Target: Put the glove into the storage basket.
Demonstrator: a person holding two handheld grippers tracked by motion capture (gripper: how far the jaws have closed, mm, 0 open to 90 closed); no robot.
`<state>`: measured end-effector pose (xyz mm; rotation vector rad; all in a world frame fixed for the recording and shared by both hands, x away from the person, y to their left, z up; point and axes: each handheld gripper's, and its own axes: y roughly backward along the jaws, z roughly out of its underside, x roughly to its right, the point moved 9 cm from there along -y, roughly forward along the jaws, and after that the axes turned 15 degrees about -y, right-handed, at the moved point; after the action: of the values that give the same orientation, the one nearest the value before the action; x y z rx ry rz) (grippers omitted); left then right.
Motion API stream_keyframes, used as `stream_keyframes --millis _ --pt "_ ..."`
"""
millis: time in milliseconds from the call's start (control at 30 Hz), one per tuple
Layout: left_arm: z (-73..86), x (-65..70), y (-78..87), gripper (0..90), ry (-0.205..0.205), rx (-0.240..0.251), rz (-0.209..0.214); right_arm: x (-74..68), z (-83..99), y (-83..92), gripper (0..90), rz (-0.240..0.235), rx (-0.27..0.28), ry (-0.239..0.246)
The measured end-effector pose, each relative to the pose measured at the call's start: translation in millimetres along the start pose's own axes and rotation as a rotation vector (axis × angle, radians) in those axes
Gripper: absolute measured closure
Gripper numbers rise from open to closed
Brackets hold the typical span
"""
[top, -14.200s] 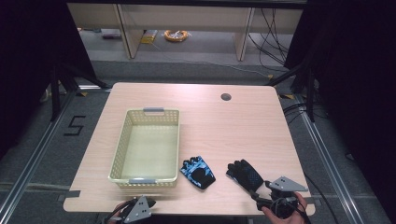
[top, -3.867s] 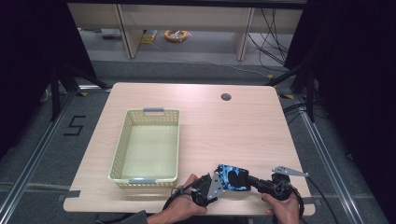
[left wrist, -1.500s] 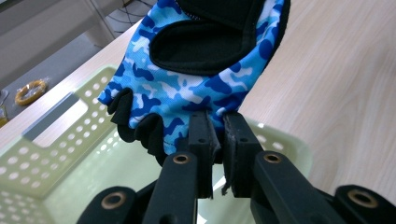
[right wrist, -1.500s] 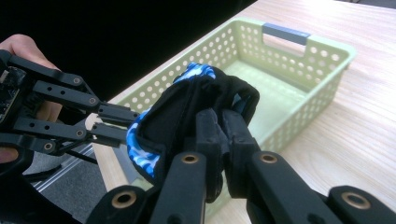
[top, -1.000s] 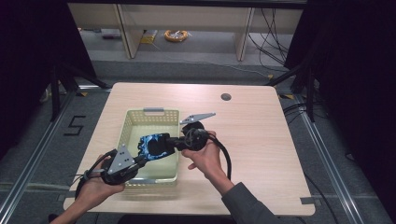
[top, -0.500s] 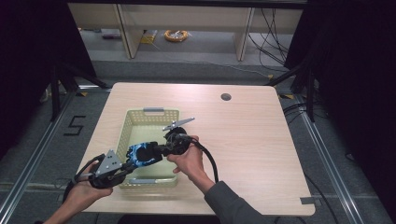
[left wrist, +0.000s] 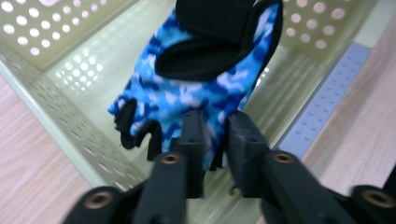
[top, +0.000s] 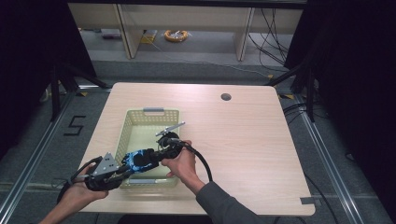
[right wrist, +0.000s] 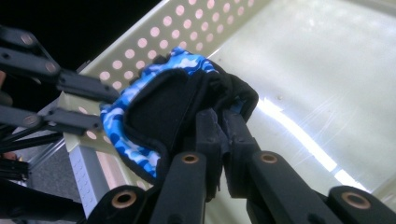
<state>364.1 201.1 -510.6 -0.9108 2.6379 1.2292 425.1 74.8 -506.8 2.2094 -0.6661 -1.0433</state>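
A: Glove [top: 138,158], blue camouflage with black palm, hangs over the near end of the yellow basket [top: 150,113], at about 7 o'clock on the table [top: 252,140].

B: Tongs?

A: Right gripper [right wrist: 223,122] pinches the black cuff, jaws pressed together on the fabric. Left gripper [left wrist: 215,140], at 8 o'clock of the glove, has just been opening its jaws; the glove's finger end sits between them, pads slightly spread.

B: Surroundings?

A: Round hole [top: 226,97] at 1 o'clock on the tabletop.
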Motion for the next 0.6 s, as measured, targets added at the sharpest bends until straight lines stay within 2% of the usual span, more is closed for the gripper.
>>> stream_keyframes --millis 33,100,167,267,300,333,400,433,467,500,533,567,600 --pt "-2.2 -2.1 1.8 67.8 -0.016 0.008 0.001 -0.1 1.1 -0.9 87.3 0.001 -0.005 -0.007" --pt "-5.7 -3.7 4.4 62.2 -0.004 0.022 -0.001 2.0 2.9 -4.5 87.3 0.009 -0.012 0.011" --pt "-7.0 -5.3 6.5 60.0 0.019 0.029 -0.011 0.6 4.8 -6.3 87.3 0.008 -0.019 -0.007" --pt "-7.0 -8.5 8.7 55.9 0.019 0.034 -0.015 0.0 6.2 -7.5 87.3 0.009 -0.017 0.003" --pt "-8.9 -9.2 9.5 55.7 0.023 0.052 -0.019 0.1 6.7 -7.2 87.3 0.012 -0.019 0.001" --pt "-9.9 -8.1 10.1 54.1 0.058 0.055 -0.024 -0.3 7.4 -6.6 87.3 0.014 -0.018 -0.003" --pt "-14.2 -9.4 12.4 49.7 0.085 0.081 -0.025 0.9 8.2 -6.1 87.3 0.022 -0.015 0.000" --pt "-15.4 -10.6 14.4 47.7 0.073 0.072 -0.023 0.9 10.1 -5.1 87.3 0.031 -0.029 -0.023" --pt "-17.6 -10.0 15.9 46.2 0.080 0.076 -0.026 1.8 9.9 -5.6 87.3 0.023 -0.023 0.000" --pt "-18.8 -10.5 16.6 45.9 0.077 0.085 -0.027 2.0 10.9 -5.8 87.3 0.022 -0.026 -0.002" --pt "-21.0 -10.3 16.7 45.9 0.100 0.096 -0.040 2.4 11.2 -5.7 87.3 0.026 -0.024 -0.016" --pt "-20.6 -11.5 17.8 46.2 0.083 0.089 -0.041 2.4 13.6 -4.5 87.3 0.042 -0.041 -0.051" --pt "-19.0 -12.0 19.7 46.4 0.073 0.074 -0.035 2.9 12.4 -5.5 87.3 0.031 -0.028 -0.028"
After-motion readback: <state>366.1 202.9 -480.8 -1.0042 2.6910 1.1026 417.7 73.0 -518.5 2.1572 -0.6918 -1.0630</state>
